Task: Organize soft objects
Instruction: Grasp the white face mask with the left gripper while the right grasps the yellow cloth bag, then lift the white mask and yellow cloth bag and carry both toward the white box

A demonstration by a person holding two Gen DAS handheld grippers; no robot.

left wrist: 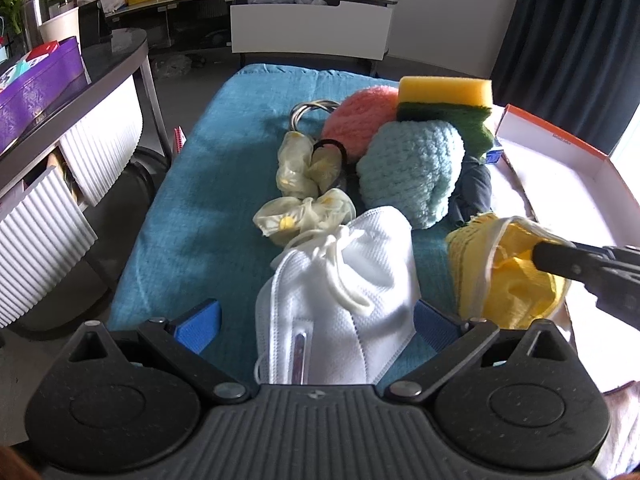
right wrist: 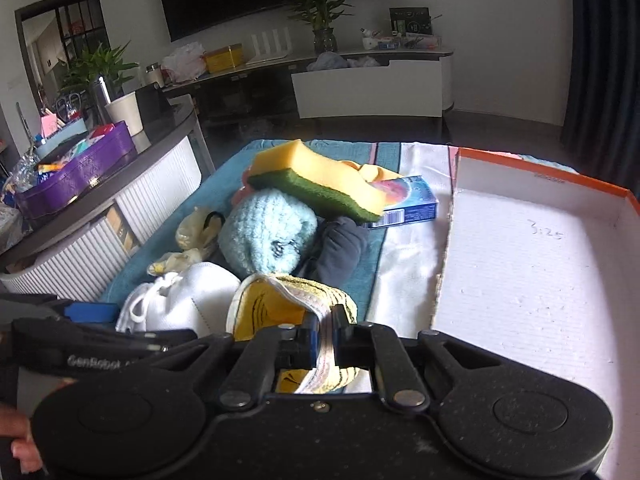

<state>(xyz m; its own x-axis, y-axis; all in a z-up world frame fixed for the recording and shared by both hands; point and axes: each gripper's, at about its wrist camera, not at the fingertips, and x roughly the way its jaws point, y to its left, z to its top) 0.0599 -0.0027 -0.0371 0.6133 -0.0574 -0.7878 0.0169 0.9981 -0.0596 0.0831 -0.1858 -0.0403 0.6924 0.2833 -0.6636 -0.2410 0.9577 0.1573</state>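
The right tool (right wrist: 323, 346) is pressed together on the pale striped cuff of a yellow sock (right wrist: 280, 308), low in the centre of the right wrist view; the fabric band runs between the two pads. In the left wrist view the same tool enters from the right edge, its tip buried in the yellow sock (left wrist: 508, 276) at lower right. The left tool (left wrist: 316, 322) stands spread wide, its blue pads on either side of a white face mask (left wrist: 340, 292) at bottom centre; whether the pads touch the mask cannot be told.

The rest of the soft pile lies above on the teal cloth (left wrist: 192, 208): a light blue knitted piece (left wrist: 412, 168), a pink fluffy piece (left wrist: 360, 116), a yellow-and-green sponge (left wrist: 446, 98) resting on top, and sheer yellow scrunchies (left wrist: 300, 172). A dark grey fabric item (right wrist: 344, 248) is mostly hidden under the blue knit, and a small blue box (right wrist: 412, 204) is partly covered by the sponge.

The orange-rimmed white box (right wrist: 540, 264) fills the right of the right wrist view, its near and right walls cut off by the frame. The left half of the teal cloth is bare up to its edge, beside a dark side table (left wrist: 100, 64).
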